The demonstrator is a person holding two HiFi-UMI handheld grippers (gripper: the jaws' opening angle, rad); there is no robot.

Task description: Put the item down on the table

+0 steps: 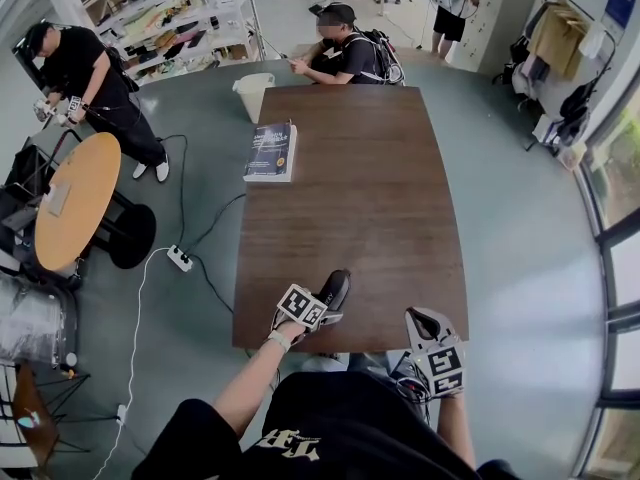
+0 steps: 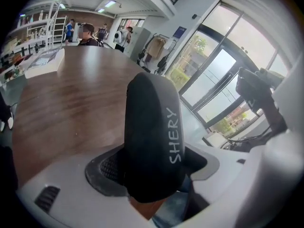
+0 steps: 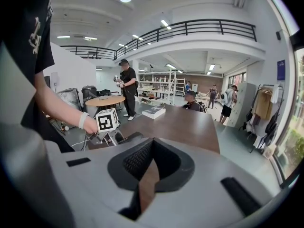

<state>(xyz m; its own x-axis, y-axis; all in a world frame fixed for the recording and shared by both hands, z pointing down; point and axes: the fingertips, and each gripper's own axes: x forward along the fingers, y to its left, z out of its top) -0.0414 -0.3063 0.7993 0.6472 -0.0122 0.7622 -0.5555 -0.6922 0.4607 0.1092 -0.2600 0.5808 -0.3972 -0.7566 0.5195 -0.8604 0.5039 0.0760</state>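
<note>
Clamping a black oblong item (image 2: 152,141) between its jaws, the left gripper (image 1: 322,308) hung at the near edge of the brown table (image 1: 360,168). The item bore pale lettering along one side and stood straight out from the jaws, so its long axis ran along the gripper's own line, pointing away from the person and over the wood. In the head view its free end lay just inside the table's near edge; whether it touched the top could not be told, though bare wood showed beneath and beyond it.

The right gripper (image 1: 430,328) sat to the right, off the near edge, its jaws drawn together on nothing, with only a thin slit of table visible between them. The left one was plainly the one to set the item down.

A book (image 1: 271,151) lay at the far left of the table, well apart from the item, and the wood between them was bare. Judged from this, the coming move called for lowering the item until its long side met the tabletop, then parting the jaws.
</note>
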